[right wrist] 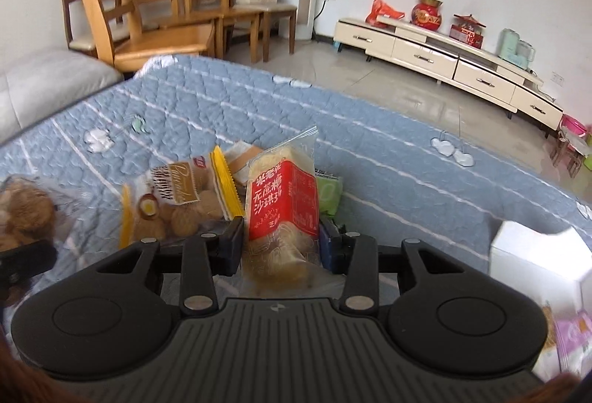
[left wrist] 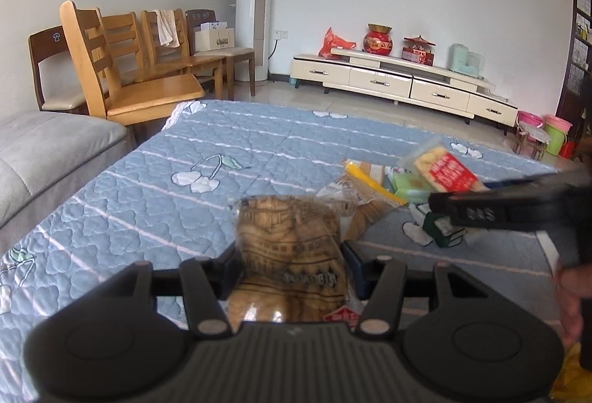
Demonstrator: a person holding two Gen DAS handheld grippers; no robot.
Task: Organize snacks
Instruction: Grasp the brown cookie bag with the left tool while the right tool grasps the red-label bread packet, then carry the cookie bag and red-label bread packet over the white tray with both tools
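My left gripper (left wrist: 292, 255) is shut on a clear bag of brown snacks with a dark pattern (left wrist: 288, 236), held above the blue quilt (left wrist: 166, 203). In the right wrist view this bag (right wrist: 26, 214) shows at the left edge. My right gripper (right wrist: 281, 236) is shut on a red-labelled pack of pale pastry (right wrist: 283, 203), which stands upright between its fingers. From the left wrist view that pack (left wrist: 447, 170) hangs at the right, over the snack pile. A yellow-edged cookie bag (right wrist: 177, 196) and a green pack (right wrist: 329, 192) lie on the quilt.
A white box (right wrist: 536, 255) and a pink pack (right wrist: 573, 336) sit at the right near me. A grey sofa (left wrist: 44, 151) flanks the bed at left, with wooden chairs (left wrist: 148, 96) behind. A low cream cabinet (left wrist: 407, 85) stands across the tiled floor.
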